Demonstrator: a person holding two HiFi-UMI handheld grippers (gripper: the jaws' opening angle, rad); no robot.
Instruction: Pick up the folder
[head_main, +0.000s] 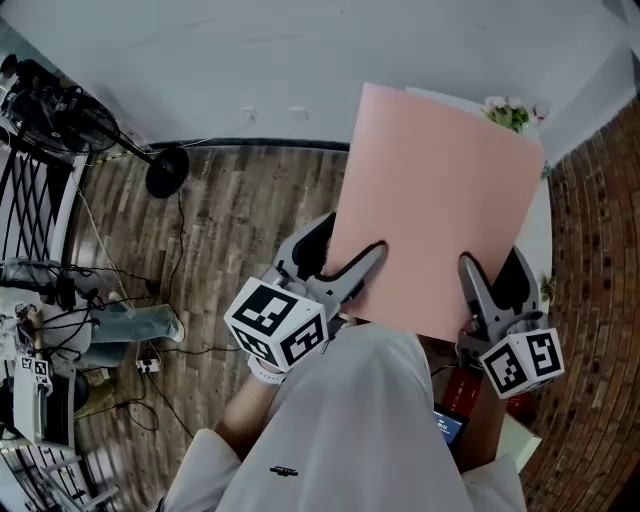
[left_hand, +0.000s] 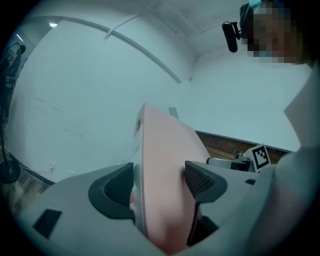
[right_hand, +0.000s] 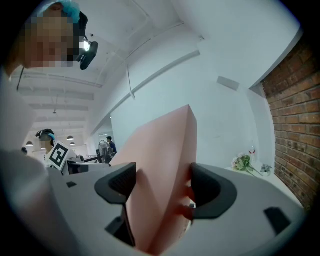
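Two claws are clamped on the pink folder (head_main: 435, 210). My left claw (left_hand: 160, 182) has its dark pads pressed on both faces of the folder's lower edge, and my right claw (right_hand: 162, 182) grips the same edge further along, with the pink cover bulging between its jaws. In the head view the left claw (head_main: 350, 250) bites the folder's lower left part and the right claw (head_main: 495, 275) its lower right. The sheet is held up off any surface and fills the centre and upper right of the frame. Each marker cube (head_main: 278, 325) sits just below its claw, close to my white sleeve (head_main: 370, 430). Behind the folder's top right corner is a small bunch of flowers (head_main: 508, 113). Wooden floor (head_main: 230, 220) lies to the left, with a round black stand base (head_main: 167, 172) on it at upper left. A brick wall (head_main: 600, 250) runs down the right edge.
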